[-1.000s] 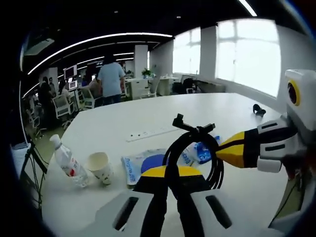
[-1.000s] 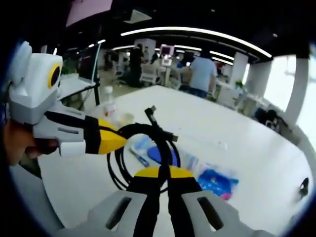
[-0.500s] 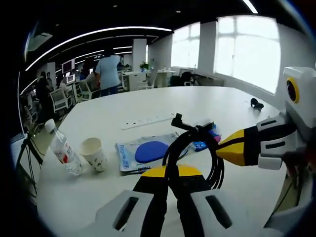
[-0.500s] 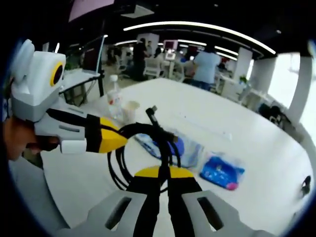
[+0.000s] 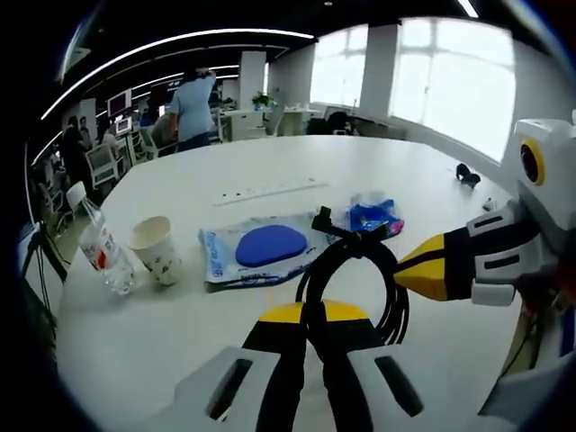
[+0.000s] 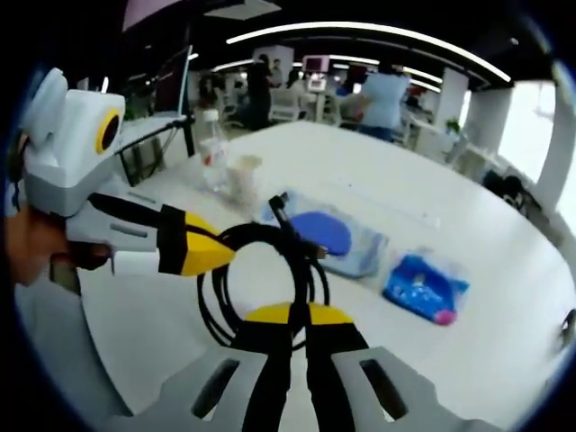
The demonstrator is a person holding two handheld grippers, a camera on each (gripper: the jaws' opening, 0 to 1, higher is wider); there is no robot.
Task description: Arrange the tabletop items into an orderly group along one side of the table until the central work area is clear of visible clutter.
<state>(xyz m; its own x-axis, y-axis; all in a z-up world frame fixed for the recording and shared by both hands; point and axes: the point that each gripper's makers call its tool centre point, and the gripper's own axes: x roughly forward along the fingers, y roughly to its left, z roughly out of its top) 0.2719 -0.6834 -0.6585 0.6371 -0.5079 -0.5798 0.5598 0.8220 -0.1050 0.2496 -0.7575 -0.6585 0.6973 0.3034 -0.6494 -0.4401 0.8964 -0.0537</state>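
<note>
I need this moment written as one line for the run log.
left tool: shut on black cable coil | right tool: shut on same coil | coil: above white table | bottle, paper cup: on table

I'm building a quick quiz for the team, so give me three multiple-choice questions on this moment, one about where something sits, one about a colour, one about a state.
1. Where does the paper cup stand?
A. Right beside the water bottle
B. On the blue snack bag
C. On the power strip

2. What colour is the oval inside the clear flat package?
A. Red
B. Blue
C. Green

3. What state is the black cable in?
A. Stretched straight across the table
B. Coiled, clamped by both grippers
C. Plugged into the power strip

Answers:
1 A, cup and bottle stand together near the table's edge.
2 B, the oval is plainly blue.
3 B, the left gripper and right gripper are both shut on the coil.
</note>
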